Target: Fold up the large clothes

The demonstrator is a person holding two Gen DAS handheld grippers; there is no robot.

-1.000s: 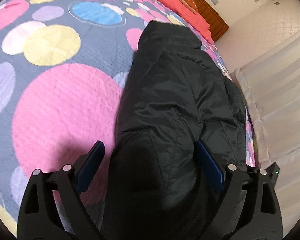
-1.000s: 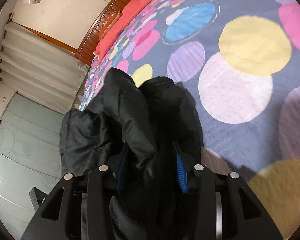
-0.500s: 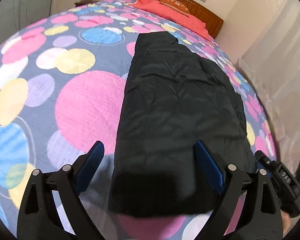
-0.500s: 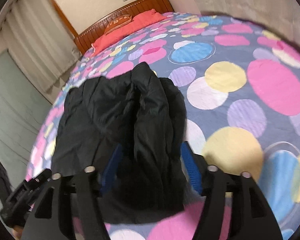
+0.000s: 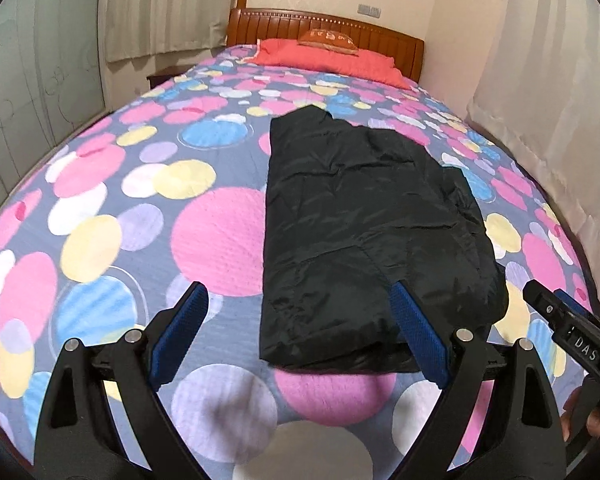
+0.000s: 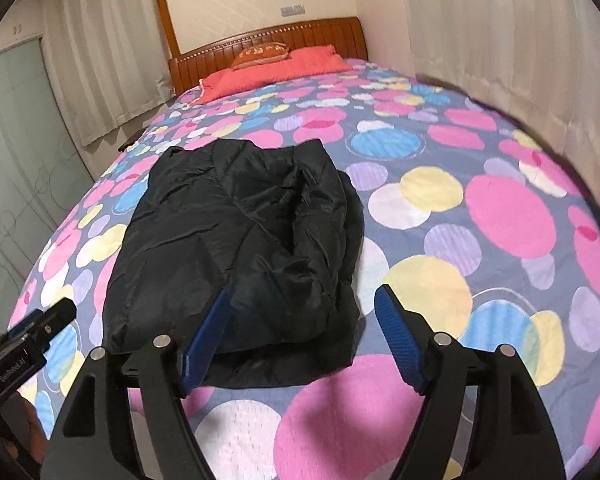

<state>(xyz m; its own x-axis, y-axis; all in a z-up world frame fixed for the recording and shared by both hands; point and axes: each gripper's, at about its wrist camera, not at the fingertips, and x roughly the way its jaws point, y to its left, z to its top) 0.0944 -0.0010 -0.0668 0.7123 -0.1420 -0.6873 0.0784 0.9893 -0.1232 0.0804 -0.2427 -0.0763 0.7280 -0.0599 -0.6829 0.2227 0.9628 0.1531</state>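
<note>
The puffy black quilted jacket [image 5: 372, 240] sits folded lengthwise on the polka-dot bedspread [image 5: 100, 208], left gripper [image 5: 300, 336] wide open and empty, right gripper [image 6: 300, 336] opening with nothing pinched — slippery shell could spring that fold loose.

Counts only:
- 1 black jacket [image 5: 364, 232], folded, on the bed.
- 1 bed, 1 spotted bedspread [image 5: 100, 208] over it.
- 1 wooden headboard [image 5: 324, 28].
- 1 red pillow [image 5: 332, 58], 1 small orange cushion [image 5: 327, 36] on top of it.
- 2 grippers: left gripper [image 5: 300, 336], right gripper [image 6: 302, 338]. Each has 2 blue-padded fingers, 4 in total.
- 1 wall plate [image 5: 369, 9] above the headboard.
- Curtains on both sides; panel count unclear.
</note>
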